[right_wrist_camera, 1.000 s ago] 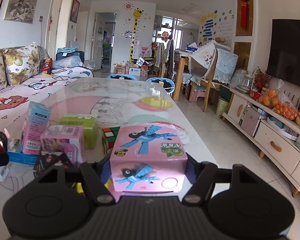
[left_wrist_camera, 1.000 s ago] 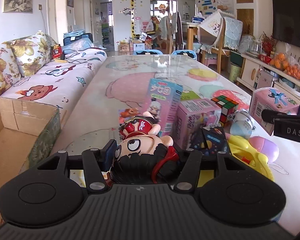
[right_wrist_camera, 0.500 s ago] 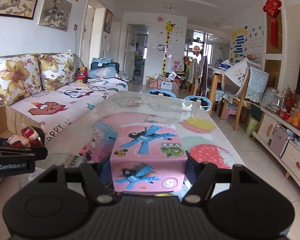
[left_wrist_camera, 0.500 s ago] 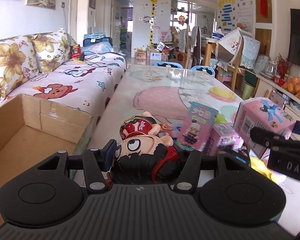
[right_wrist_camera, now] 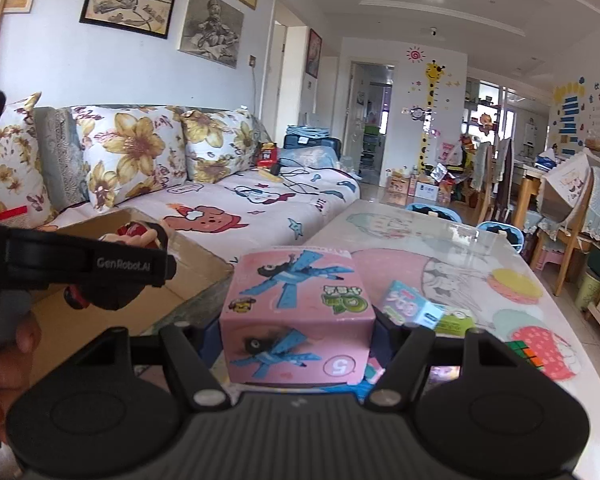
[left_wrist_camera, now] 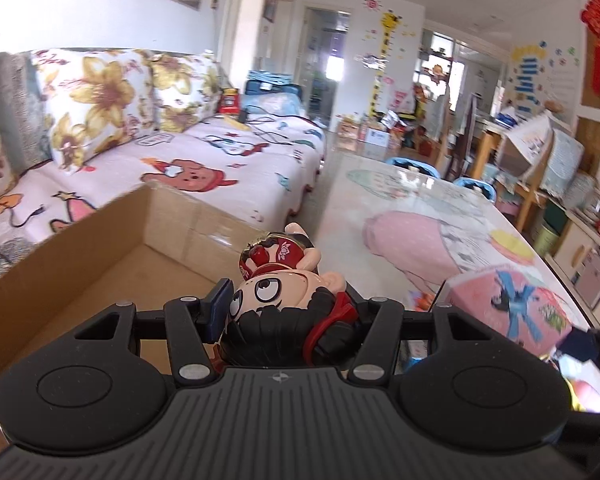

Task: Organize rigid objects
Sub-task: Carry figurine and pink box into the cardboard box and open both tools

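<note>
The figurine [left_wrist_camera: 288, 280] is gripped by the left jaws, the pink box [right_wrist_camera: 296, 316] by the right. A collision is risked at the cardboard box [left_wrist_camera: 100, 264] (both loads are near one opening).

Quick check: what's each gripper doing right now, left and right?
Left gripper: shut on the cartoon figurine.
Right gripper: shut on the pink toy box.

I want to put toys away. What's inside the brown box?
The cardboard box shows only bare brown floor. The left claw holding the doll hides its near corner.
</note>
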A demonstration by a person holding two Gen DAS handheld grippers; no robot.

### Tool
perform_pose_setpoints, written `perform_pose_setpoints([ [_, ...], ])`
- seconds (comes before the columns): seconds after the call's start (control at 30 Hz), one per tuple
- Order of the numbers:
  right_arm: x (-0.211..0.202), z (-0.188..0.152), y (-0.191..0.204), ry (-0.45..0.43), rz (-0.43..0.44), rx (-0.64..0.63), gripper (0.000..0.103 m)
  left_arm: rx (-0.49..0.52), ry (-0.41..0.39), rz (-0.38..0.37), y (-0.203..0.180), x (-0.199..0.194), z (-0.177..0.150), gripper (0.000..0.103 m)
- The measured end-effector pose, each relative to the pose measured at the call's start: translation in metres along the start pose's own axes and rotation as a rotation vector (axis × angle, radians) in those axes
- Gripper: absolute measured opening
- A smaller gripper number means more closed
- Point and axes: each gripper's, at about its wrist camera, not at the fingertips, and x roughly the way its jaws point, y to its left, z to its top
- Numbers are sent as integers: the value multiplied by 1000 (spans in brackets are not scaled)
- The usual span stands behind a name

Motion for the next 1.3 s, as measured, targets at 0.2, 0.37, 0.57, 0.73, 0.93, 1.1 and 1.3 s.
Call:
perform_pose_setpoints([
  [0.2, 9, 7, 39, -2, 103, -23, 70, -61, -36, 120, 25, -2, 8, 68],
  [0.37, 16, 7, 72, 0, 170, -69, 70, -159, -6, 194, 54, -3, 13, 68],
  [0.57, 23, 6, 101, 25, 244, -149, 70, -211, 26, 250, 68, -9, 14, 68],
  [0.73, 24, -1, 107, 69, 287, -153, 72, -219, 39, 286, 71, -15, 13, 64],
  [0.93, 13, -3, 106, 68, 284, -160, 79, -175, 5, 319, 60, -23, 15, 90],
  [1.1, 5, -2, 100, 60, 270, -173, 86, -154, 7, 300, 60, -17, 16, 99],
  [1.3, 7, -1, 96, 49, 213, -212, 92, -124, 15, 268, 63, -11, 17, 102],
])
